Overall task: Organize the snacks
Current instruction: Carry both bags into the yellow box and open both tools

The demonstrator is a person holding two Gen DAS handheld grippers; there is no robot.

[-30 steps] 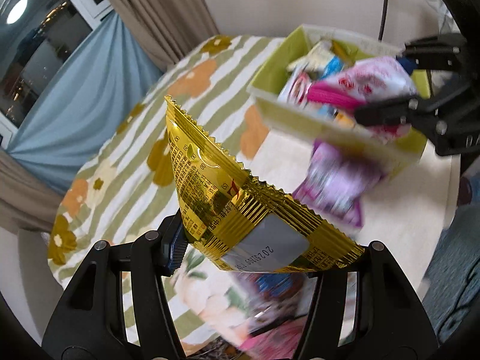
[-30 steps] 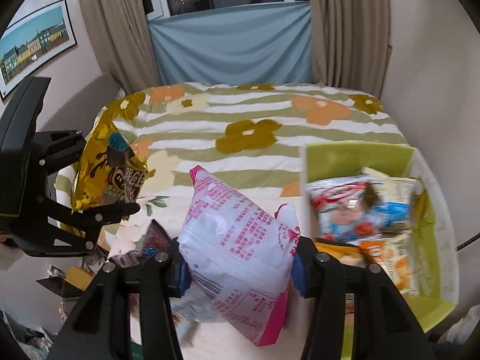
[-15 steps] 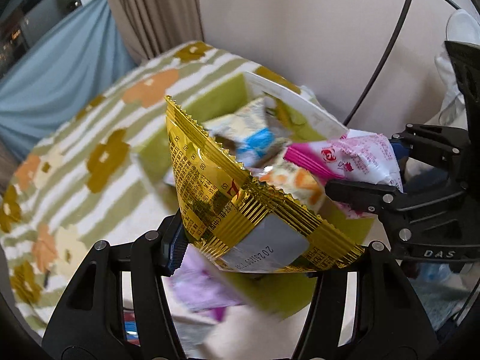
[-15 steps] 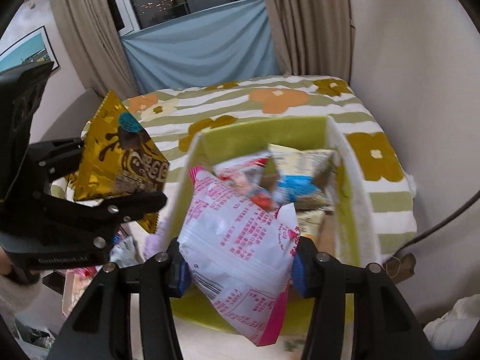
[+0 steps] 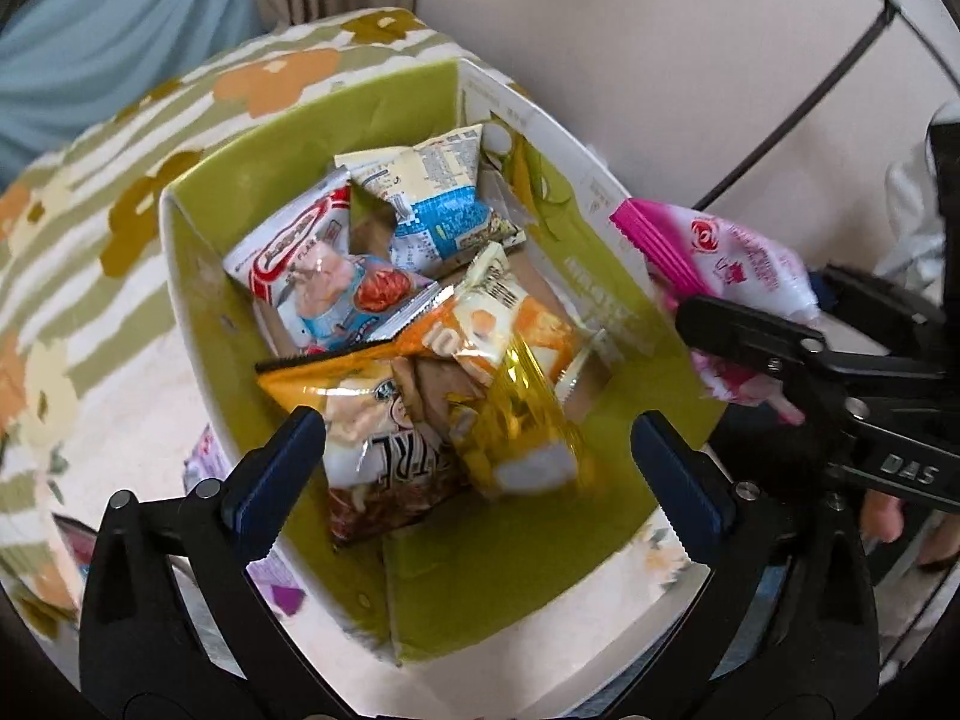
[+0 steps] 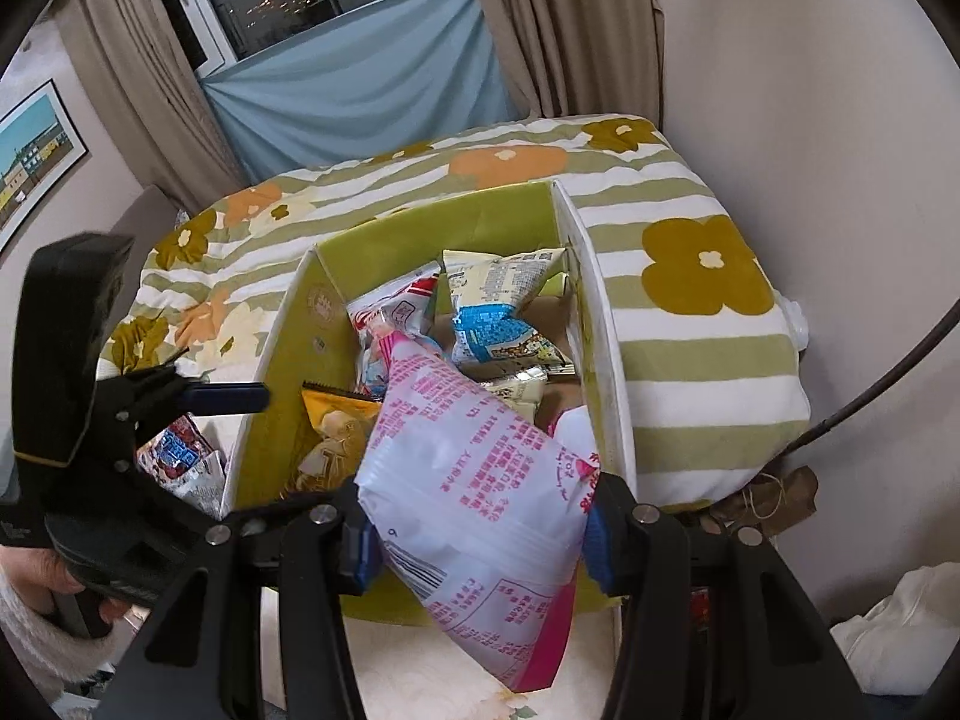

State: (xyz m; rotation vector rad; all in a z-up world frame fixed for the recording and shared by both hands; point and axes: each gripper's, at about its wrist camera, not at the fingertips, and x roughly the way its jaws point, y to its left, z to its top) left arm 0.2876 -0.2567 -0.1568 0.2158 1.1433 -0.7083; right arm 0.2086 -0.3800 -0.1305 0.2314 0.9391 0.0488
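Note:
A green-lined box point(image 5: 636, 312) point(image 6: 432, 222) with several snack bags stands on the flowered bedspread. My left gripper point(image 5: 480, 462) is open above the box. A gold snack bag point(image 5: 522, 420), blurred, lies free below it among the other bags. My right gripper point(image 6: 474, 534) is shut on a pink and white snack bag point(image 6: 474, 480) and holds it over the box's near edge. That bag also shows in the left wrist view point(image 5: 738, 252), at the box's right rim.
Loose snack packets lie outside the box's left wall point(image 6: 180, 456) point(image 5: 204, 462). The flowered bedspread point(image 6: 690, 312) surrounds the box. A wall and a black cable point(image 6: 870, 396) are on the right. Curtains point(image 6: 570, 24) and a window are behind.
My left gripper moved over the box, opened and let go of the gold bag, which dropped into the box. My right gripper brought the pink bag nearer over the box.

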